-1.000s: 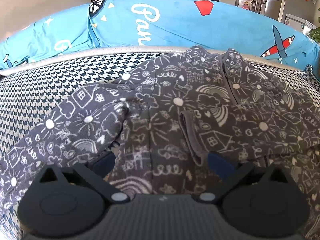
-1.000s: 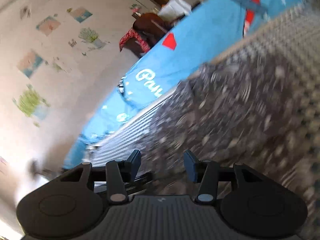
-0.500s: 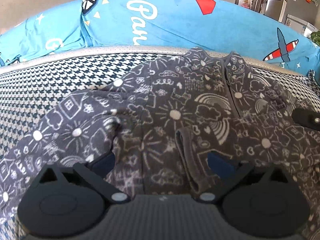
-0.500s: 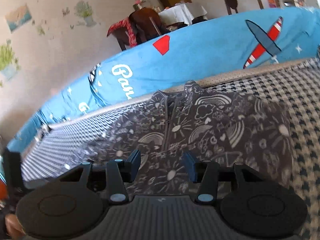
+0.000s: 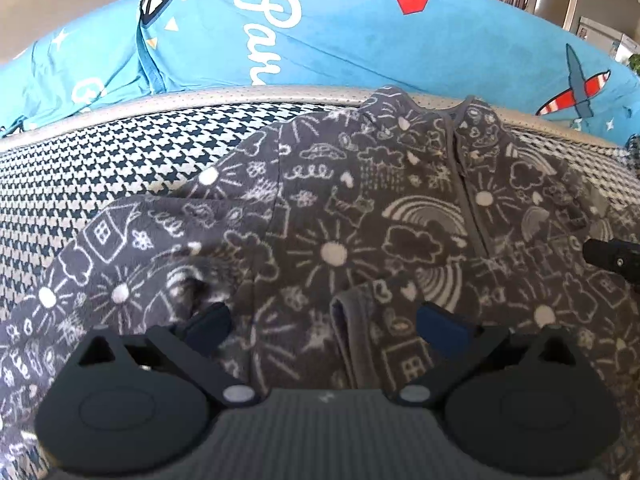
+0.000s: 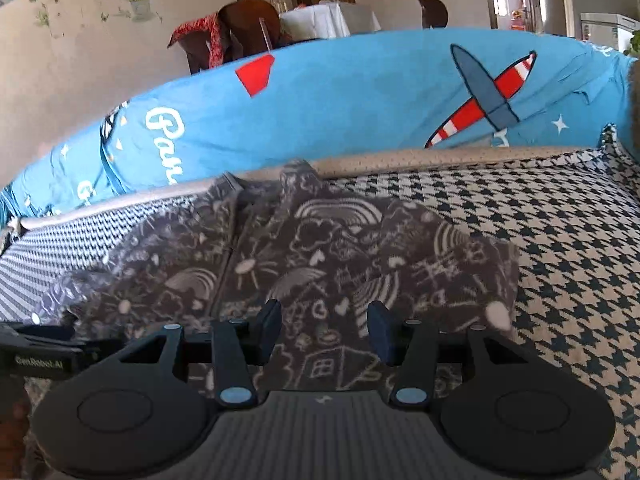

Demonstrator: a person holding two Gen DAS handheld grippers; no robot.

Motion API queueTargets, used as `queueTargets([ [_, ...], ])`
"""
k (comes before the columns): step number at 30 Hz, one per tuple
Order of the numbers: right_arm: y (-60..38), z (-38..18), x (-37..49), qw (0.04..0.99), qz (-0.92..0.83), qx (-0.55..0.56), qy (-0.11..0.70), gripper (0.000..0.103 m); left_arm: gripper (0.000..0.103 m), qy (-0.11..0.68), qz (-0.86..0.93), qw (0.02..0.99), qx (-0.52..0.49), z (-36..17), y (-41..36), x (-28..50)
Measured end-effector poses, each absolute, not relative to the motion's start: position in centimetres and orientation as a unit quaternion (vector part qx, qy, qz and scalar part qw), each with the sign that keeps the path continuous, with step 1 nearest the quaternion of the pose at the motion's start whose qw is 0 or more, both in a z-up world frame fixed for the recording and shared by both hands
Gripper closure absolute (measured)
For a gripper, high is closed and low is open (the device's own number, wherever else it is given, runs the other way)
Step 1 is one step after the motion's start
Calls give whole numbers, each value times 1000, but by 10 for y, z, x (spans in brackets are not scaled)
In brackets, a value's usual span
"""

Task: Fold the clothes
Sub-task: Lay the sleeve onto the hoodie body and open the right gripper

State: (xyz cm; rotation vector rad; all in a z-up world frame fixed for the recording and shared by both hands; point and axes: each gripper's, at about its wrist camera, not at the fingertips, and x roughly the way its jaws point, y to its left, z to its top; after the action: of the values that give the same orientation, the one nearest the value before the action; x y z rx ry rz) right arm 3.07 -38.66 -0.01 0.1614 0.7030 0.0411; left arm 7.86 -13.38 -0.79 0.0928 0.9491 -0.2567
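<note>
Above the grey patterned garment [image 5: 340, 208], the left gripper [image 5: 324, 326] holds its jaws wide apart, a raised fold of the cloth lying between them without either pad pressing it. The right gripper [image 6: 324, 330] hovers over the garment's other side, jaws partly apart and gripping nothing. The garment lies spread on a houndstooth cushion [image 6: 560, 240], collar toward a blue printed cover [image 6: 360, 104] behind.

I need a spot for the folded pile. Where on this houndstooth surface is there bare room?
Bare houndstooth cover lies right of the grey printed garment, up to the blue cushion. A second patch lies left of the garment. The middle is crowded: garment, left claw and right claw.
</note>
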Motion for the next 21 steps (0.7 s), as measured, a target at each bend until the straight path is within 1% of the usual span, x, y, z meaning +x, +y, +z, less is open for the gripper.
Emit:
queueTargets([
  [6, -381, -16, 47, 928, 17, 49, 370, 55, 0, 459, -119, 879, 54, -13, -135, 77],
  [9, -377, -20, 47, 929, 18, 29, 368, 56, 0, 456, -116, 880, 61, -14, -137, 75],
  [10, -376, -21, 47, 930, 17, 22, 366, 62, 0, 455, -116, 881, 63, -14, -138, 75],
  [11, -374, -22, 47, 931, 14, 15, 364, 64, 0, 454, -116, 881, 64, -14, -138, 75],
  [13, -372, -23, 48, 933, 13, 4, 360, 74, 0, 453, -115, 882, 64, -14, -139, 74],
  [14, -373, -23, 48, 933, 14, 5, 359, 77, 1, 453, -115, 882, 64, -15, -139, 74],
  [16, -373, -23, 49, 935, 14, 4, 356, 86, 1, 451, -114, 883, 67, -15, -139, 73],
  [18, -372, -23, 50, 936, 13, 0, 353, 90, 4, 451, -112, 883, 69, -15, -139, 73],
  [21, -368, -22, 50, 937, 11, -8, 350, 94, 6, 450, -111, 883, 69, -15, -138, 73],
])
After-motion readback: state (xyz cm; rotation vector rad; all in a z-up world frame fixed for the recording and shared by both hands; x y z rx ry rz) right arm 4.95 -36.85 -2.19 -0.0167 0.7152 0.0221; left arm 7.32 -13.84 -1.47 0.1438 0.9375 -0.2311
